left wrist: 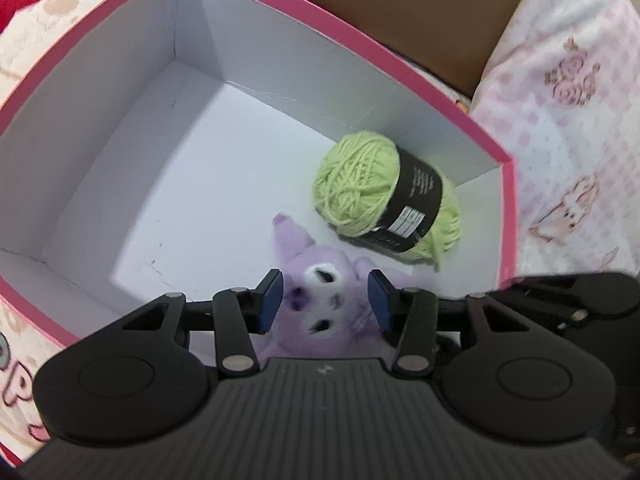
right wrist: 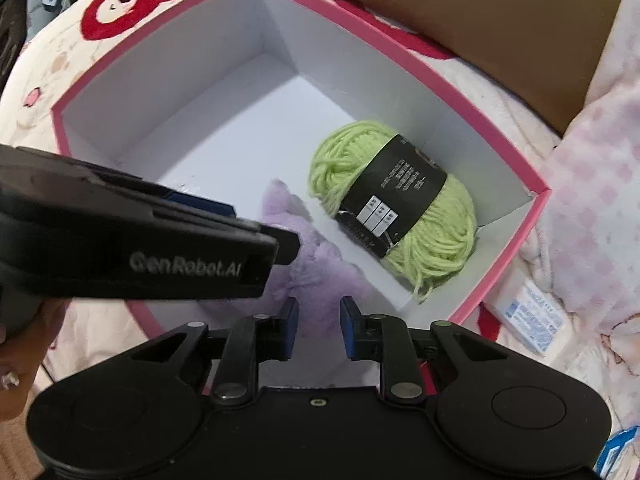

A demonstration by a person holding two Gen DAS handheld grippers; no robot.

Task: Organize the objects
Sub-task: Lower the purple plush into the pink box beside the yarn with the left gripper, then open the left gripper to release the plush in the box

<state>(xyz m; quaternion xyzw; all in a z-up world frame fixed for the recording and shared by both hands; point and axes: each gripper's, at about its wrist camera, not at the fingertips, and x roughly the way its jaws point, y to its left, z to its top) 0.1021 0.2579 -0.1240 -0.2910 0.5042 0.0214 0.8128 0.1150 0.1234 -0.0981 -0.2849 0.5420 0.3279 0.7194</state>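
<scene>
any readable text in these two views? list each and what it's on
"GenRobot.AI": white print on the side of the left hand-held gripper, right wrist view.
Black label band on the green yarn ball: lines of print and three small white boxes, too small to read.
White packet with blue print on the bedding beside the pink box: blurred, unreadable.

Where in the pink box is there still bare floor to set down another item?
The pink box has bare white floor across its left half, running to the far corner between the left and back walls. It is crowded on the right: the green yarn lies by the right wall, and the purple plush sits against the near wall beside it.
</scene>
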